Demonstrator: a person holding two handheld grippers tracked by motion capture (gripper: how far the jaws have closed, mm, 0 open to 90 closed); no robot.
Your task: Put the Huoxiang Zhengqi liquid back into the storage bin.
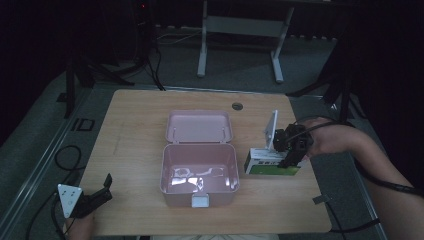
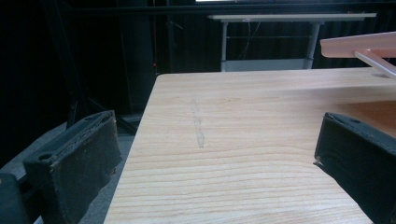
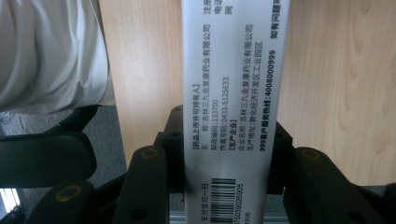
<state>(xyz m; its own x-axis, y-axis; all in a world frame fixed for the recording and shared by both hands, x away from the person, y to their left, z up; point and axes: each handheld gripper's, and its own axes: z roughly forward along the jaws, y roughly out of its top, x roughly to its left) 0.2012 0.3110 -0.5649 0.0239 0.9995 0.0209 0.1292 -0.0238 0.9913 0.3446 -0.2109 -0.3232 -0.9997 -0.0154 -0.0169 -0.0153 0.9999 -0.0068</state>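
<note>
— Right, what have I got at the right gripper point(image 1: 294, 150)?

— From my screen, it sits at about three o'clock on the wooden table point(image 1: 135, 125), jaws closed onto a white and green carton point(image 1: 272, 164). In the right gripper view the carton's point(image 3: 231, 93) white printed face with a barcode runs straight up between the two black jaws, pinched on both sides.

— Is the carton off the table?

— I cannot tell; in the high view it looks to lie flat, just beside the pink box point(image 1: 199, 170), toward three o'clock of it.

— And the pink box?

— Centre of the table, lid point(image 1: 199, 126) swung open toward twelve o'clock, tub showing some pale reflections inside, white latch point(image 1: 200, 201) at its six o'clock edge.

— Left gripper point(image 1: 97, 195)?

— Down at seven o'clock, near the table's corner, well apart from the box. In the left gripper view its jaws stand wide with bare wood point(image 2: 243, 140) between them, and the pink lid's edge point(image 2: 359, 45) shows at two o'clock.
</note>
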